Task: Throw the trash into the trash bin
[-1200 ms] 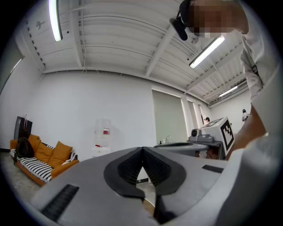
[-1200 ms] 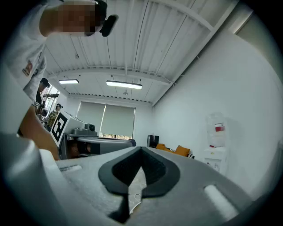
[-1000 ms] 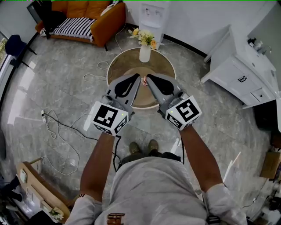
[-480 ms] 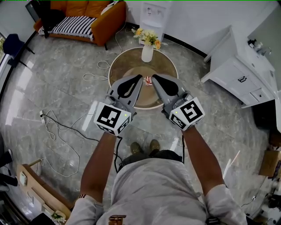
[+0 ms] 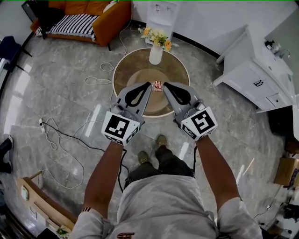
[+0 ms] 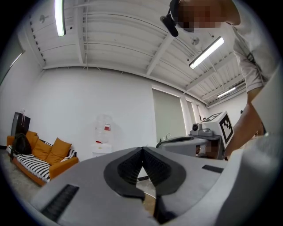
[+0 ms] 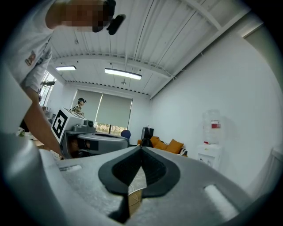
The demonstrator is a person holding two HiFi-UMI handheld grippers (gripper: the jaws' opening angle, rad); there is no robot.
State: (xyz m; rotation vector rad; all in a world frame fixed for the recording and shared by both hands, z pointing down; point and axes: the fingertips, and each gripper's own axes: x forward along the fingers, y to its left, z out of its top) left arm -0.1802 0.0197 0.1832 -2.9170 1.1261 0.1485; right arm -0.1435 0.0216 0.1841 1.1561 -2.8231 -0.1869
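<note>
- We take the round table as our landmark; it stands on the grey floor just ahead of our feet.
- The trash, a small red-and-white wrapper, lies on the table, on the half nearer to us.
- A vase of flowers stands at the table's far edge, in line with the trash.
- Our left gripper reaches over the table's near edge. Its jaws are closed tip to tip, with nothing between them.
- Our right gripper reaches over the same edge just beside it. Its jaws are also pressed together and hold nothing.
- From the head view, the trash shows in the gap between the two grippers' tips. We cannot tell whether either tip touches it.
- Beyond the table stands a water dispenser, and an orange sofa is beyond it to the left.
- A white cabinet stands to the table's right.
- Cables trail over the floor to the table's left.
</note>
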